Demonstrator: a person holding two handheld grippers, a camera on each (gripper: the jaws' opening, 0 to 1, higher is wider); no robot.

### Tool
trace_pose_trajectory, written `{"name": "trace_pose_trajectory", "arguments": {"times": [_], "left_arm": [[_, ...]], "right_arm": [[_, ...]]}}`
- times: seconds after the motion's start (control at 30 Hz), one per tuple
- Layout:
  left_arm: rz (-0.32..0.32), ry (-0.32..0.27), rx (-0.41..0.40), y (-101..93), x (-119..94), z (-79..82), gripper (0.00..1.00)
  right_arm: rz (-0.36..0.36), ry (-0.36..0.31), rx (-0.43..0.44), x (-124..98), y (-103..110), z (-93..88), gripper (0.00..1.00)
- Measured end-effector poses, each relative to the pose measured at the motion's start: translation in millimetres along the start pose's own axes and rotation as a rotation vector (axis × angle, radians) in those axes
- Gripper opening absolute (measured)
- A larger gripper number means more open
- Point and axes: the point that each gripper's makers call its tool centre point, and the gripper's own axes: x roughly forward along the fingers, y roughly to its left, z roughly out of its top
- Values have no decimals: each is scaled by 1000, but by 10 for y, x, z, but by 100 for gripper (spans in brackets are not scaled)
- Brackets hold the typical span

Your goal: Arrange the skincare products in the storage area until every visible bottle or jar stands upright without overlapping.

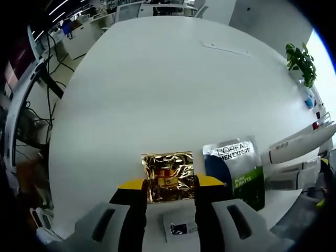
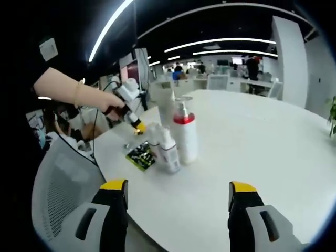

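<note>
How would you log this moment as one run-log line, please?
left tongs: closing around gold sachet | right tongs: open, empty | green sachet: flat on table | bottles: upright

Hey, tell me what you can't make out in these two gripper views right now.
- Gold sachet, left gripper view: lower edge behind the left gripper; grip unclear.
- White tubes, same view: cut off by the rim.
- Bottles, right gripper view: labels too small; they overlap.
- Right gripper: open, holding nothing.

An open-plan office: long white table point(image 1: 157, 94), desks point(image 2: 231, 81), strip ceiling lights point(image 2: 220, 42)
</note>
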Motion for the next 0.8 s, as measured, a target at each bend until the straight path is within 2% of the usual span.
{"name": "trace_pose_trajectory", "arguments": {"times": [0.17,0.37,0.8], "left_arm": [[-4,10,0,-73,23,-10,31],[10,21,-46,-74,71,-35,31],[20,33,-40,-104,115,-50,33]], "right_arm": [[-6,1,3,-6,-11,-2,82],[-10,-3,2,-12,-20,8,81],[-8,-3,5,-20,-18,19,81]]}}
